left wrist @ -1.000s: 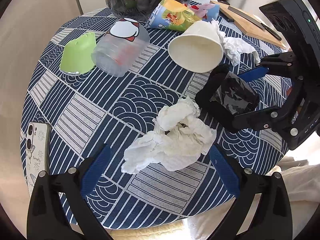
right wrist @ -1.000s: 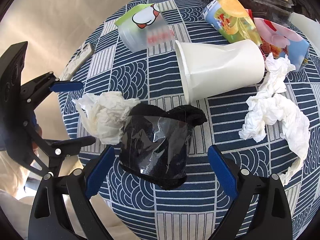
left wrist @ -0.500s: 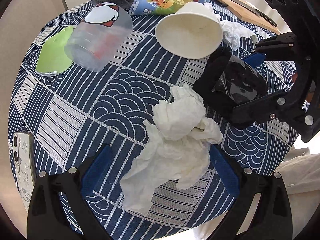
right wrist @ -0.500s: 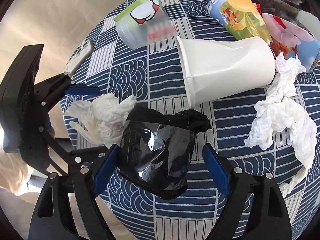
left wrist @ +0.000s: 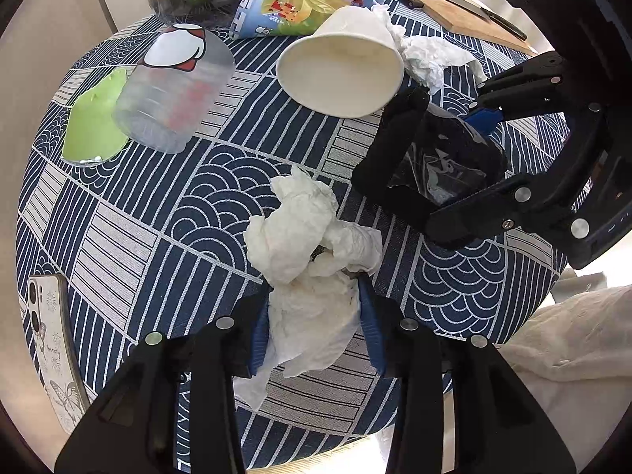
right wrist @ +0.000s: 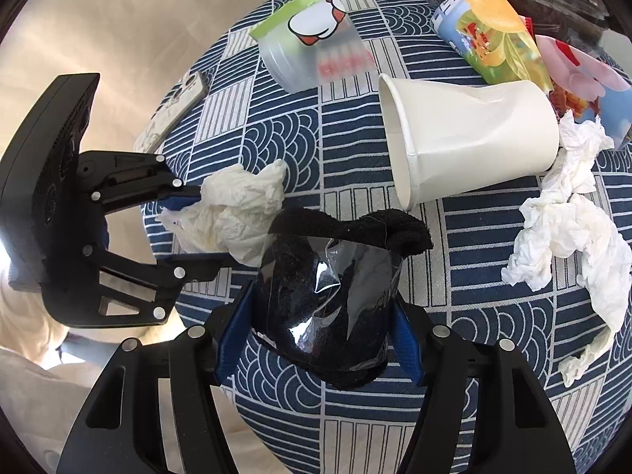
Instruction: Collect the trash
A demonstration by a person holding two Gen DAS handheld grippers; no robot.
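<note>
My left gripper is shut on a crumpled white tissue near the round table's front edge; the tissue also shows in the right wrist view. My right gripper is shut on a black cloth item in clear plastic wrap, seen in the left wrist view just right of the tissue. A white paper cup lies on its side behind both. A second crumpled tissue lies to the right.
A clear plastic container with a green lid and colourful snack bags lie at the back of the blue patterned tablecloth. A phone lies at the left edge. A cutting board with a knife is far right.
Both grippers moved forward and closed: the left onto the white tissue, the right onto the black wrapped item. Earlier both were open around them.
</note>
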